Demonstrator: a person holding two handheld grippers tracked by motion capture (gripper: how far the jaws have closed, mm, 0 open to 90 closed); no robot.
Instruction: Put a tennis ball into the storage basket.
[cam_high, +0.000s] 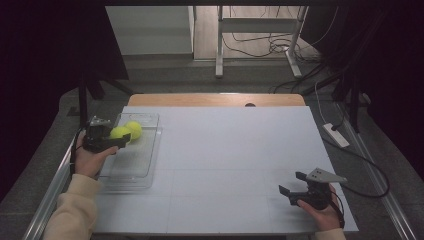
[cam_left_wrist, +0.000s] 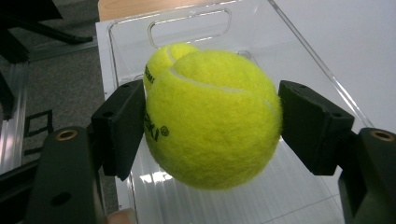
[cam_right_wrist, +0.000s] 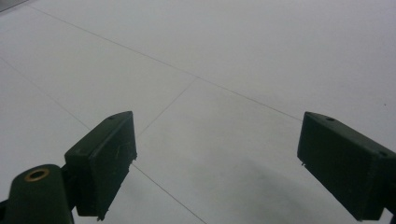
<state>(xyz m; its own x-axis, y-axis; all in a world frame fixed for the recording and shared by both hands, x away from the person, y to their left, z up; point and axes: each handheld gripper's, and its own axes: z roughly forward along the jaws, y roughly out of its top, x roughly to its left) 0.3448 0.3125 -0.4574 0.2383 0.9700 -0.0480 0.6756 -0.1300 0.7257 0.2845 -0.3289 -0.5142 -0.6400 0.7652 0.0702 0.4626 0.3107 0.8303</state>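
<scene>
As recorded from the high view, the left gripper stood over the near-left part of a clear plastic tray, its jaws clamped on a yellow-green tennis ball. In the left gripper view, the ball sat between the two black pads, both pressed against its sides, with the tray's ribbed floor visible beneath it; whether the ball touched the floor could not be told.

Second tennis ball: same colour, lying in the tray just beyond the held one, touching it or very nearly so. In the left gripper view it showed partly hidden behind the held ball, near the tray's handle cut-out.

Tray: transparent, rectangular, set lengthwise along the left edge of the white table.

Right gripper: held in the person's right hand at the near-right corner of the table, well apart from tray and balls. Its jaws stood wide apart with nothing between them; in the right gripper view they framed bare white tabletop crossed by thin seam lines.

Left hand: gripping the left gripper's body, cream sleeve coming in from the bottom edge.
</scene>
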